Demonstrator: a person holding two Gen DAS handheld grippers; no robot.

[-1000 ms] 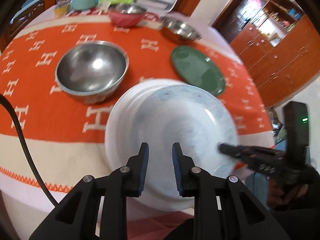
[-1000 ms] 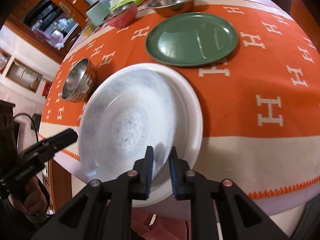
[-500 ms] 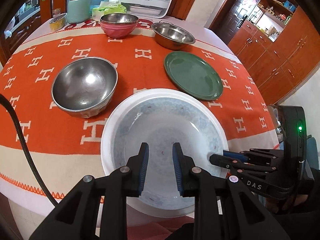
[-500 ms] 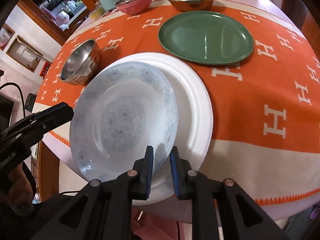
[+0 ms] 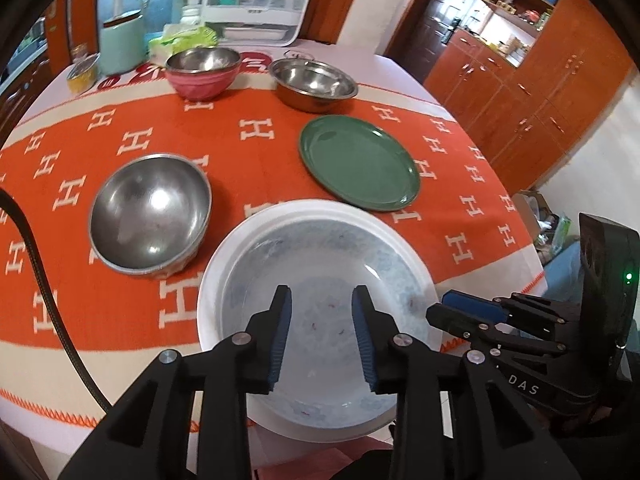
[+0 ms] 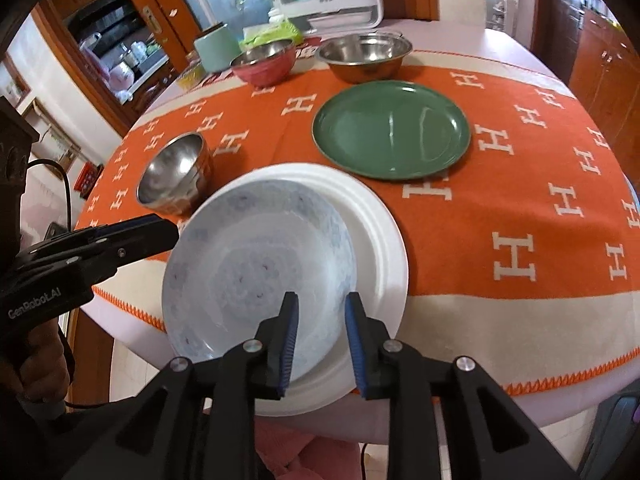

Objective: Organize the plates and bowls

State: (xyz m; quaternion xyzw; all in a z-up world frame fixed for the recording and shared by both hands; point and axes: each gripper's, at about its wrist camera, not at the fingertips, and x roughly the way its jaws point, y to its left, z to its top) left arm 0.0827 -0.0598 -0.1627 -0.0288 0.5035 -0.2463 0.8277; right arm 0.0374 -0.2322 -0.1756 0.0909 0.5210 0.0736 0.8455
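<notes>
A pale blue patterned plate [image 5: 320,280] [image 6: 256,272] lies on a larger white plate [image 5: 224,256] [image 6: 380,248] at the table's near edge. My left gripper [image 5: 322,332] is open just above the blue plate's near side. My right gripper [image 6: 320,340] is open over the plates' near rim, holding nothing. Each gripper shows in the other's view, the right [image 5: 464,312] and the left [image 6: 160,228]. A green plate [image 5: 360,164] [image 6: 390,136] lies beyond. A steel bowl [image 5: 150,216] [image 6: 176,172] stands left of the plates.
A pink bowl [image 5: 204,68] [image 6: 264,62] and a wide steel bowl [image 5: 312,82] [image 6: 364,54] stand at the back of the orange cloth [image 5: 248,160]. A mint canister [image 5: 120,40], a yellow tin [image 5: 82,74] and a dish rack [image 5: 260,0] are behind. Wooden cabinets [image 5: 540,92] stand right.
The right gripper lowered the blue plate onto the white plate and opened, letting it go. The left gripper's jaws also opened wider. Both grippers drew back a little.
</notes>
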